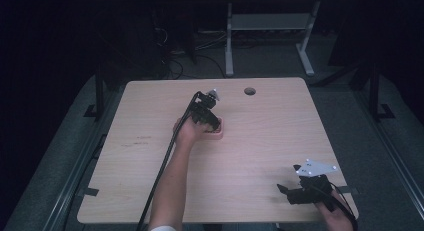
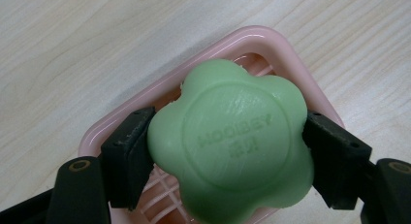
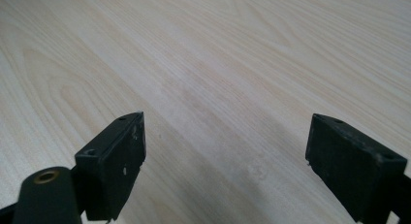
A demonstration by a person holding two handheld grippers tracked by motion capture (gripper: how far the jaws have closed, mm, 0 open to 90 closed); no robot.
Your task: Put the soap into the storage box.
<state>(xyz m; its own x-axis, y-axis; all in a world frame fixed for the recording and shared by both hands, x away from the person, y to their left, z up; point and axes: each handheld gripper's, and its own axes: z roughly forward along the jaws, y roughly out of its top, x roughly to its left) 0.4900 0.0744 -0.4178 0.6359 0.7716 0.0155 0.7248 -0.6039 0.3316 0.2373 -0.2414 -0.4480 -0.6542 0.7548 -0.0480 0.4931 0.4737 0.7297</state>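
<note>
A green flower-shaped soap bar (image 2: 232,141) with raised lettering sits between the jaws of my left gripper (image 2: 225,151), which is shut on it from both sides. The soap hangs just over a pink soap dish (image 2: 271,44) with a slatted bottom. In the high view my left gripper (image 1: 212,122) is at the middle of the table over the pink dish (image 1: 219,133). My right gripper (image 1: 284,189) rests near the table's front right corner. In the right gripper view it (image 3: 225,151) stands open over bare wood, with nothing between its pads (image 3: 123,151).
The light wooden table (image 1: 260,151) has a round cable hole (image 1: 249,91) near its far edge. Beyond the table a white desk frame (image 1: 270,26) stands on the dark floor. The left gripper's black cable (image 1: 162,171) runs along the forearm toward the front edge.
</note>
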